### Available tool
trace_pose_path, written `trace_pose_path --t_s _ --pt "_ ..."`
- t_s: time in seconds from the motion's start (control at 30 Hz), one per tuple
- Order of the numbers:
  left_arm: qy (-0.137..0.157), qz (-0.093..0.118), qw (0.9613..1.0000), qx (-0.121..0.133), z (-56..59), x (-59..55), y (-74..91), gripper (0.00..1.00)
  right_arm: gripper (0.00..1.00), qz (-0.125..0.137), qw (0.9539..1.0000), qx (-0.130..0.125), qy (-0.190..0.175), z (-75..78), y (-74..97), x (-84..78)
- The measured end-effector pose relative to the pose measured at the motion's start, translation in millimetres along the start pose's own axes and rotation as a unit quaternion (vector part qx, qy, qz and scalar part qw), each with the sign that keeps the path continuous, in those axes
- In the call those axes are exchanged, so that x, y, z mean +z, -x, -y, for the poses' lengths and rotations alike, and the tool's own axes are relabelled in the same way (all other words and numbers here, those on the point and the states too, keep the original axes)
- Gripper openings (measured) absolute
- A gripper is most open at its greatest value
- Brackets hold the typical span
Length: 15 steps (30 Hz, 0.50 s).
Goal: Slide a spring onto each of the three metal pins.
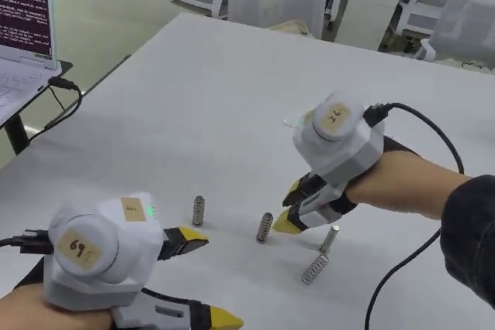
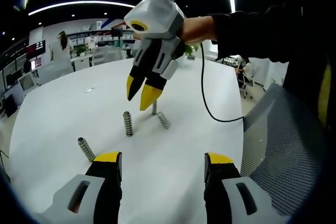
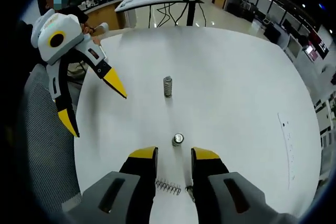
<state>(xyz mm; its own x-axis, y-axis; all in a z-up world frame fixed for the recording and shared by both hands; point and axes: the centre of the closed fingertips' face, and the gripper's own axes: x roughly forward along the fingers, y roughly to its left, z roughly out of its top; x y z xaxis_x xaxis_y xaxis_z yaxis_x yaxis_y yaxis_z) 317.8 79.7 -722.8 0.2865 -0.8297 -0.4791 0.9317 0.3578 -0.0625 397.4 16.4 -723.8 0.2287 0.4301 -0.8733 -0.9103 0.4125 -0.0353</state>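
White tabletop [image 1: 232, 90], and by my read you're two-thirds through. The left spring [image 1: 199, 210] and the middle spring [image 1: 264, 227] each stand up, looking like they're on their pins, well apart from each other. The bare pin [image 1: 330, 237] stands off to the right, with the loose spring [image 1: 315, 268] lying flat just beside its foot, on your side of it.

Your right tool [image 1: 290, 208] hangs just above the tabletop between the middle spring and the bare pin, jaws a narrow gap apart and holding nothing. Your left tool [image 1: 209, 277] sits low at the near edge, jaws wide and also empty, near the left spring but not touching it.

What I'd watch for, all guesswork:

- **Rolling away:** the loose spring is thin and lies flat, so a pinch from above could make it roll or ping off, probably into the bare pin.
- **Bending:** squeeze too hard across the coils and it may bend, and then it won't slide on clean.
- **Clipping:** your right tool is very close to the middle spring, so swinging over to the loose one could knock it.
- **Cable drag:** the cable [image 1: 390, 277] trailing off the right tool runs past the loose spring, so a quick pull back could drag it through there.
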Motion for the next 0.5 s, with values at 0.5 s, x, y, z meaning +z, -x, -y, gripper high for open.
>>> trace_pose_path --t_s 0.5 --pt "-0.006 -0.003 0.9999 -0.014 14.7 7.8 -12.8 0.59 0.23 0.023 0.9995 -0.014 -0.013 -18.5 26.9 -14.0"
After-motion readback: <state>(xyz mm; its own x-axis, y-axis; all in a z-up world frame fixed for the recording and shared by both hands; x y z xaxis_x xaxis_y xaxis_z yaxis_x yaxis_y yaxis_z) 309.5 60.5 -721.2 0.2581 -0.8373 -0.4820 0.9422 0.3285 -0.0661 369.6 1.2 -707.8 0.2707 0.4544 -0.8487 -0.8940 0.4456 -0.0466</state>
